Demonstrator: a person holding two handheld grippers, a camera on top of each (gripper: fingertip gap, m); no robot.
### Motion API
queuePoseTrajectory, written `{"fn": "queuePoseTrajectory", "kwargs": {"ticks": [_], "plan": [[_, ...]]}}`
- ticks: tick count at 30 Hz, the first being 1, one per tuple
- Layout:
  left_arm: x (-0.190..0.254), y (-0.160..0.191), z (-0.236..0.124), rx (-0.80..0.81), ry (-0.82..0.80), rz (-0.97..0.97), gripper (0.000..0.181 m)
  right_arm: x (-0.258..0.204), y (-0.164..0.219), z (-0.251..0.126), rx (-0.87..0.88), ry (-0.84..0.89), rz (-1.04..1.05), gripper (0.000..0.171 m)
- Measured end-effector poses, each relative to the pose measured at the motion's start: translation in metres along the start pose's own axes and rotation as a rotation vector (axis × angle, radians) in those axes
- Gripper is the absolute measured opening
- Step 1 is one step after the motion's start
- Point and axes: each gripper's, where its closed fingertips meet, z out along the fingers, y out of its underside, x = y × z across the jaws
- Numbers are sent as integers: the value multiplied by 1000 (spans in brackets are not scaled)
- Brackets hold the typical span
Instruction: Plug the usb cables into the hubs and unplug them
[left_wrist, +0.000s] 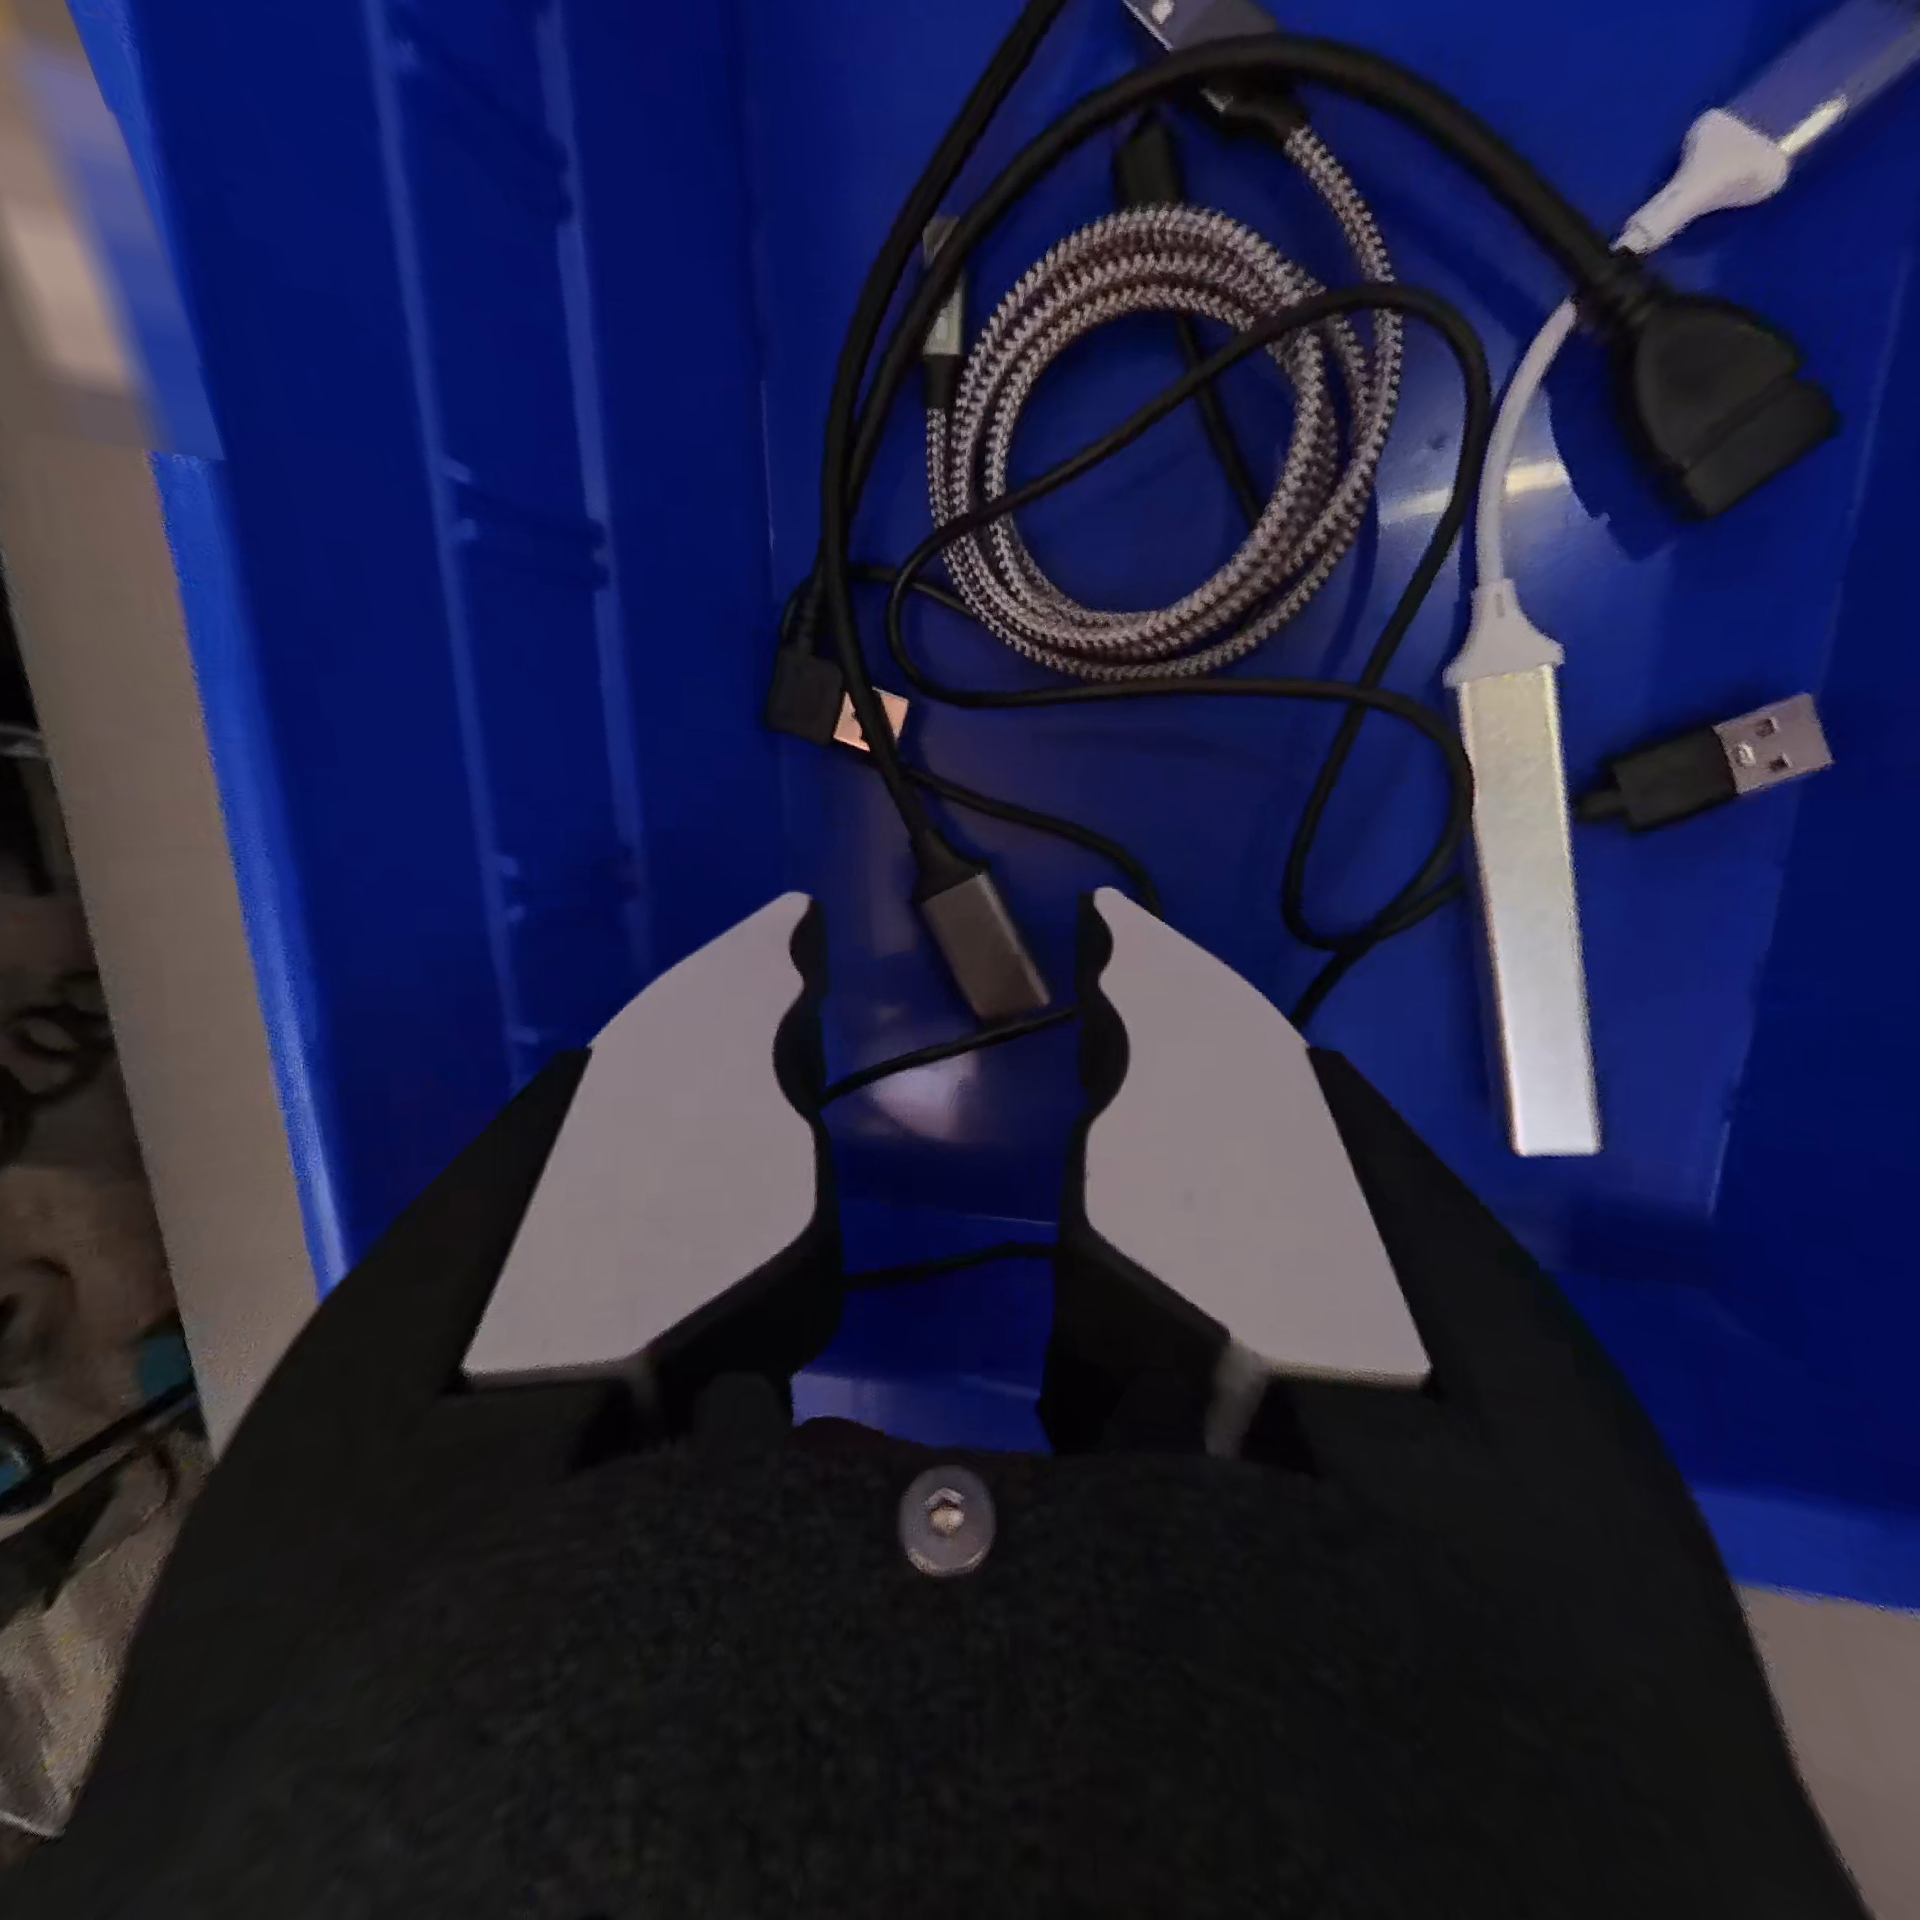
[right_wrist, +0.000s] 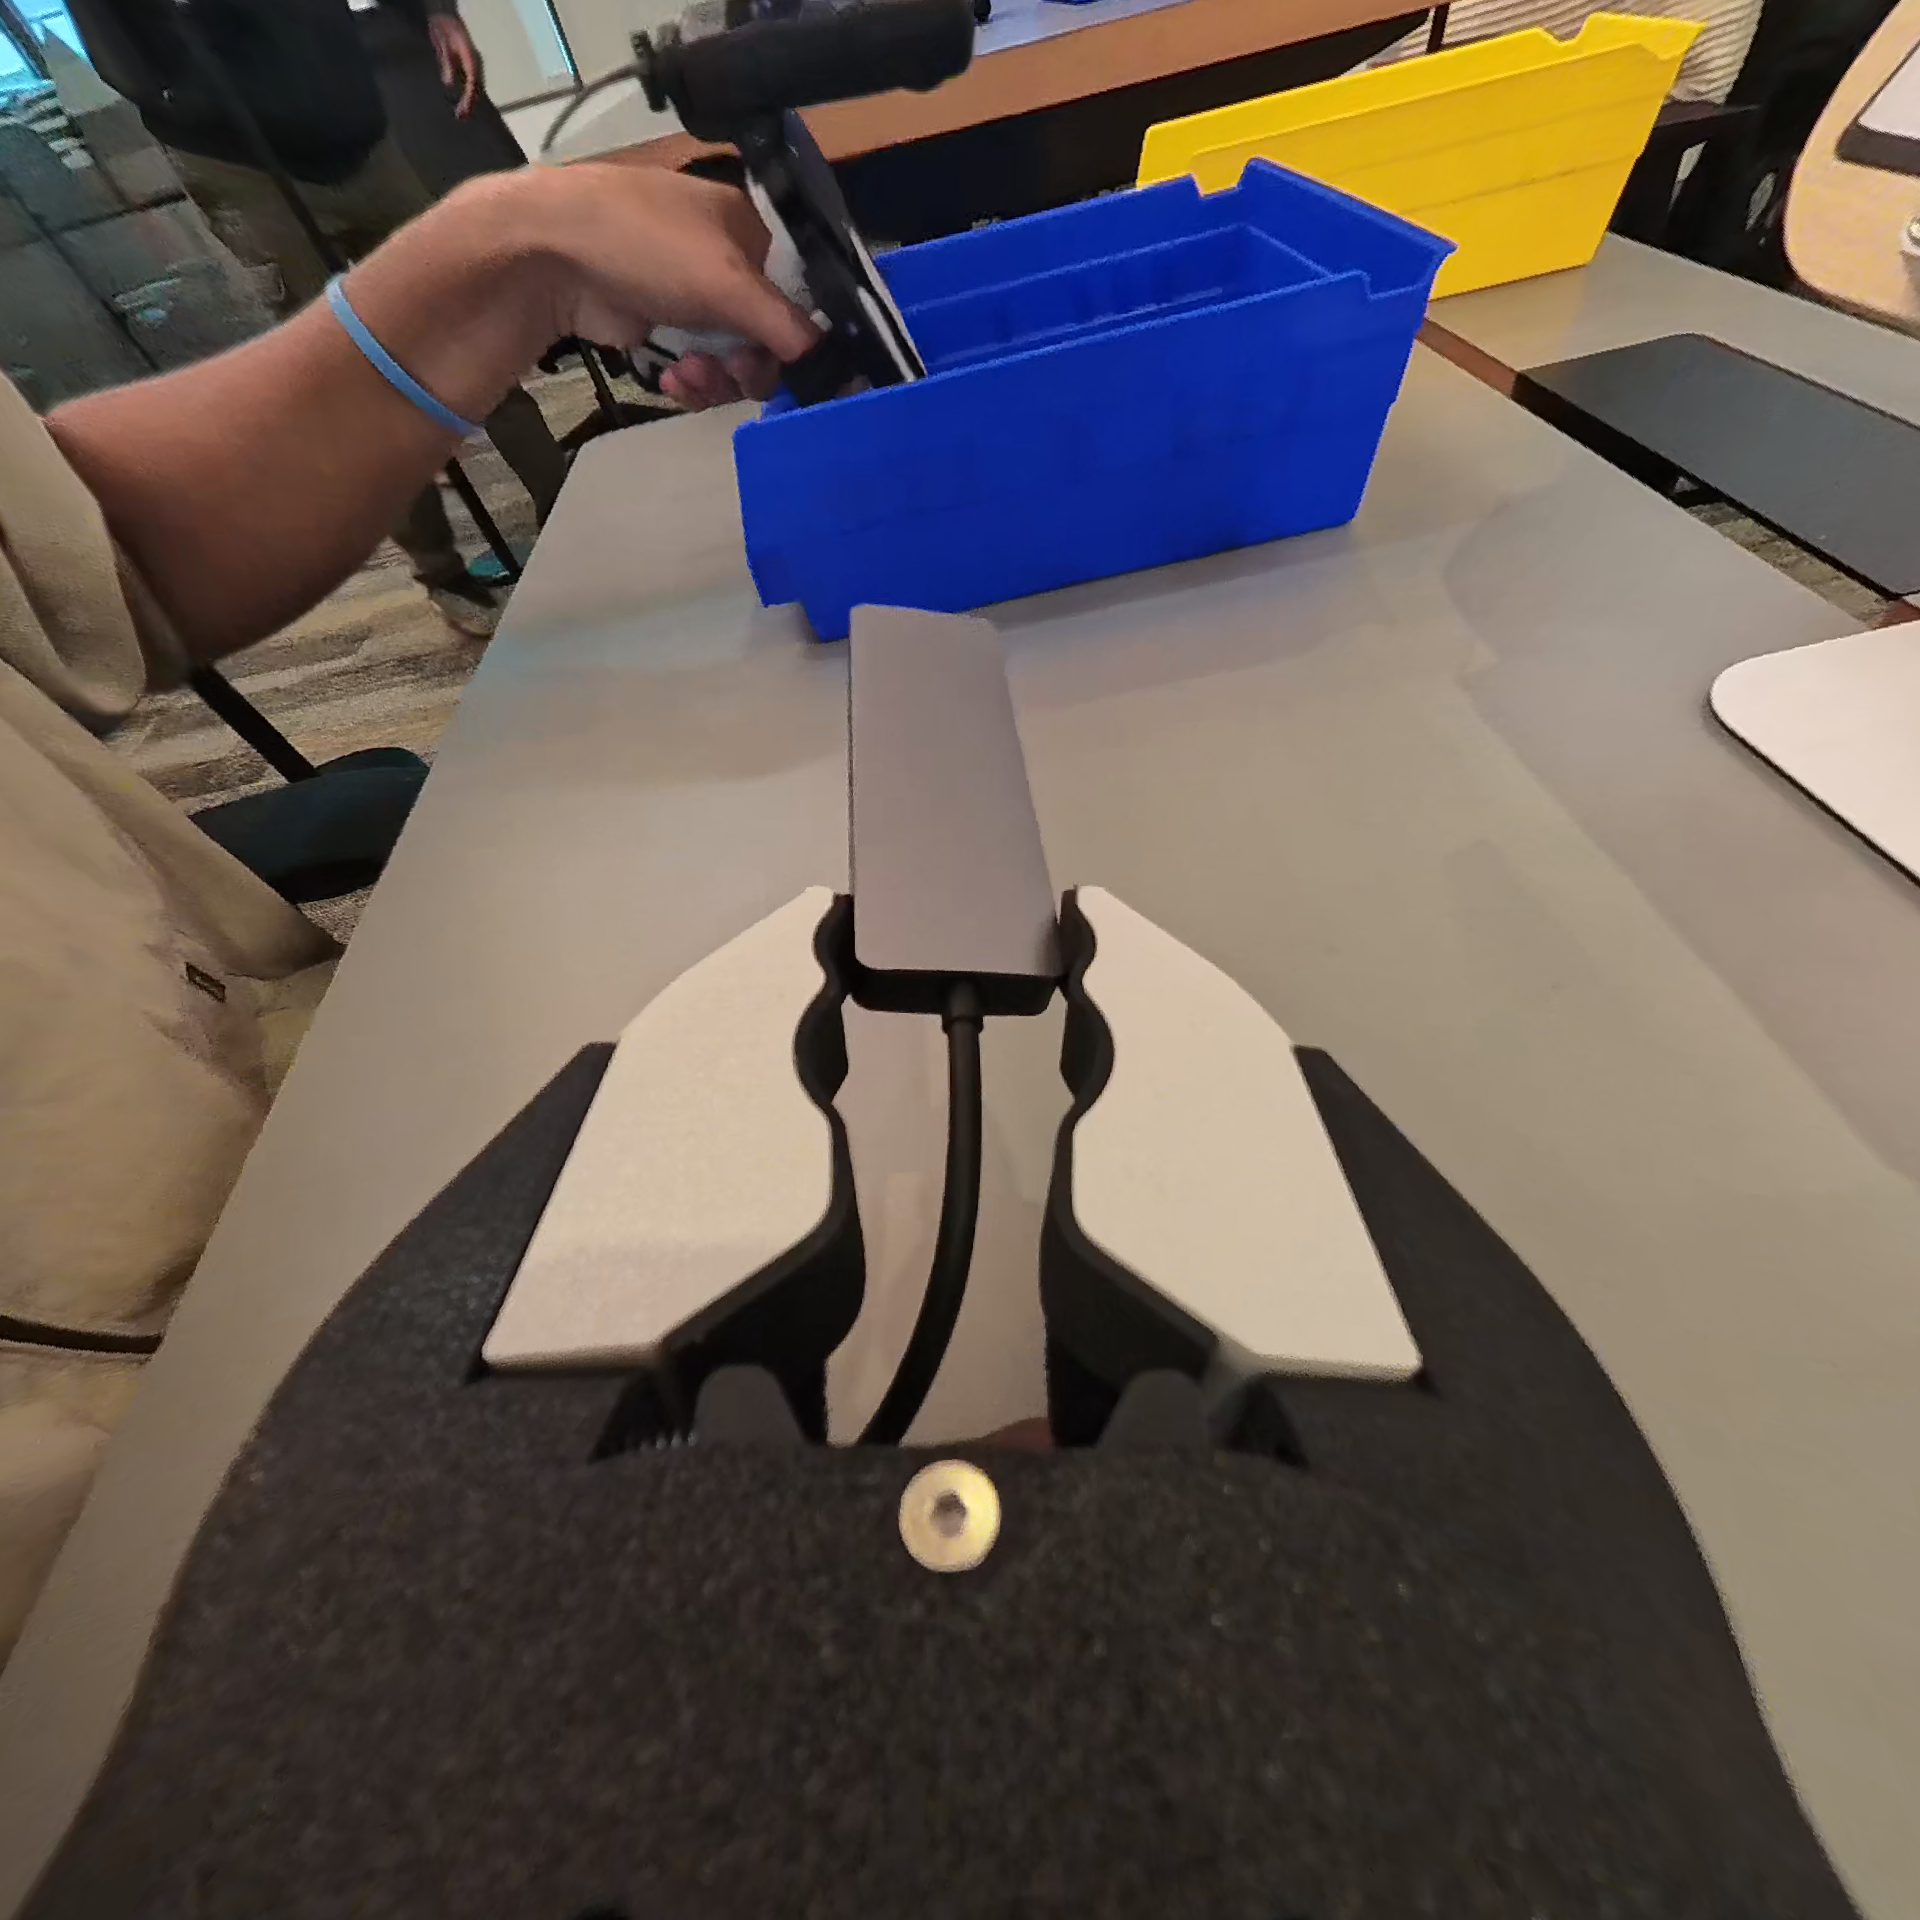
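Observation:
My left gripper (left_wrist: 948, 914) is open, reaching down into the blue bin (left_wrist: 468, 623). A grey metal plug (left_wrist: 982, 956) on a black cable lies just ahead between its fingertips, not held. Around it lie a coiled braided cable (left_wrist: 1153, 457), a silver hub (left_wrist: 1527, 904) on a white lead, a black USB plug (left_wrist: 1714, 764) and a black double socket (left_wrist: 1725, 405). My right gripper (right_wrist: 951, 940) is shut on the near end of a grey hub (right_wrist: 935, 790), held over the grey table (right_wrist: 1351, 935); its black cable (right_wrist: 951, 1195) runs back between the fingers.
In the right wrist view the blue bin (right_wrist: 1070, 468) stands ahead on the table, with a person's hand (right_wrist: 561, 281) holding the left gripper (right_wrist: 831, 301) into it. A yellow bin (right_wrist: 1455, 135) stands behind. A black pad (right_wrist: 1745, 436) and a white pad (right_wrist: 1839, 738) lie right. Tip to tip, the grippers are about 45 centimetres apart. To the black double socket (left_wrist: 1725, 405): left tips about 11 centimetres, right tips about 35 centimetres.

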Motion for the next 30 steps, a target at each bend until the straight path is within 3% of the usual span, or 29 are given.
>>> {"fn": "queuePoseTrajectory", "kwargs": {"ticks": [4,6,15,30], "plan": [[-1,12,16,-93,-52,-16,41,-4,0,2,-2,-15,0,38],[4,9,18,-59,-19,-48,23,-5,0,1,-1,-18,-5,38],[6,0,12,57,4,-24,20,-7,-5,-3,14,-16,-14,38],[8,-50,-115,575,-16,138,18,-4,-8,-5,32,5,-13,38]]}}
